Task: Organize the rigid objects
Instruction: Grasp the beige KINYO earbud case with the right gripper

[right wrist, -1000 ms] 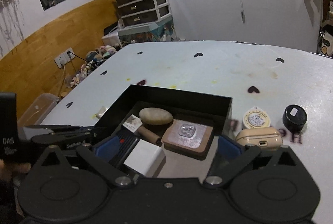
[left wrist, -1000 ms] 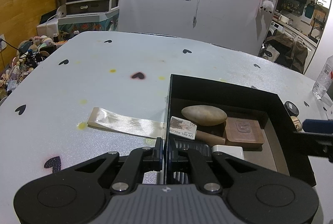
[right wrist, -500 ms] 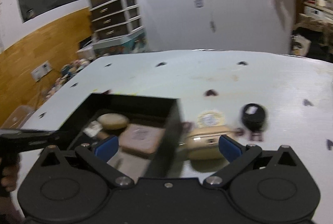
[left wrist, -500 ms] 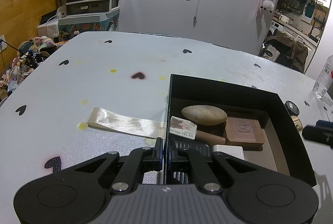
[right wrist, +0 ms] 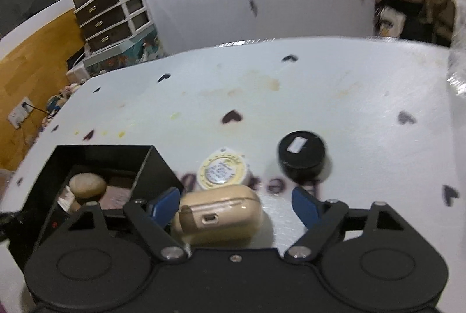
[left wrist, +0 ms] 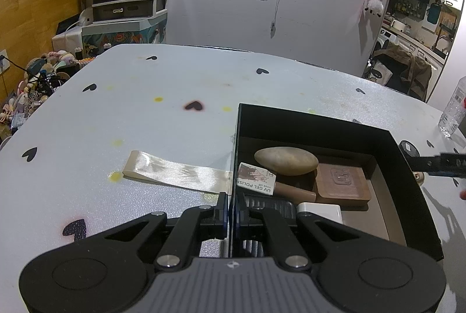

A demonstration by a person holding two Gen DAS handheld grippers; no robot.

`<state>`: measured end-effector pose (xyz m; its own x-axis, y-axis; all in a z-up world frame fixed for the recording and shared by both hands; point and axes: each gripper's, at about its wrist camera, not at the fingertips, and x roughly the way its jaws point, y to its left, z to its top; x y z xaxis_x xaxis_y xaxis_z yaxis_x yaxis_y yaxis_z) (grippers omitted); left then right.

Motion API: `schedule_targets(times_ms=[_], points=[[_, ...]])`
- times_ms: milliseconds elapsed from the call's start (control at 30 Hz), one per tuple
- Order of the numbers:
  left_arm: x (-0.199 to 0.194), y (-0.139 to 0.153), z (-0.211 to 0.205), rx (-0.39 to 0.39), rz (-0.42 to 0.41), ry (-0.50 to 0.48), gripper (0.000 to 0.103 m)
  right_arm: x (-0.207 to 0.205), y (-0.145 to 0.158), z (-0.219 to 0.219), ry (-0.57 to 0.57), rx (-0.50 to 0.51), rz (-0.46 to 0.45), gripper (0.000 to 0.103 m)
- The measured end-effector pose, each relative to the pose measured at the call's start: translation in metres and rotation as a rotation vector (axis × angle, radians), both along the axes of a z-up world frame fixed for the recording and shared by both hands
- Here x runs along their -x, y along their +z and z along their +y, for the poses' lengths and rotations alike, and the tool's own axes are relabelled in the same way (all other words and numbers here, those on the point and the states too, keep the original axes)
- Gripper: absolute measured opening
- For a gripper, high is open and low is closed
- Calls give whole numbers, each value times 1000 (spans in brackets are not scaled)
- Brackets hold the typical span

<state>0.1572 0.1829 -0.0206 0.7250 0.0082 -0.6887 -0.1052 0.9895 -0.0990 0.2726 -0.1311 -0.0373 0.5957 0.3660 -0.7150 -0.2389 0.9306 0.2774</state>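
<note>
Claws at the black box

Blur smears the right view. Left claw pinches the black box wall. Right claw, tilted downward, has been closing around the beige earbud case on the worktop, its right pad clear of it.

A black open box sits on the worktop, holding a smooth stone, a brown block, a labelled tube and a white block. Just right of it lie a beige earbud case, a round cream tin and a black jar.
</note>
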Motion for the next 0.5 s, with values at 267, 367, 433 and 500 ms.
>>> schedule_targets(times_ms=[267, 367, 433, 500], points=[[0, 0, 0, 1, 1, 1, 4, -19, -10, 14, 86, 15, 80, 76], [1, 0, 2, 4, 1, 3, 4, -15, -9, 13, 104, 15, 70, 76], [1, 0, 2, 5, 1, 3, 4, -9, -8, 8, 110, 21, 47, 76], [1, 0, 2, 5, 1, 3, 4, 1, -6, 2, 111, 24, 11, 76]])
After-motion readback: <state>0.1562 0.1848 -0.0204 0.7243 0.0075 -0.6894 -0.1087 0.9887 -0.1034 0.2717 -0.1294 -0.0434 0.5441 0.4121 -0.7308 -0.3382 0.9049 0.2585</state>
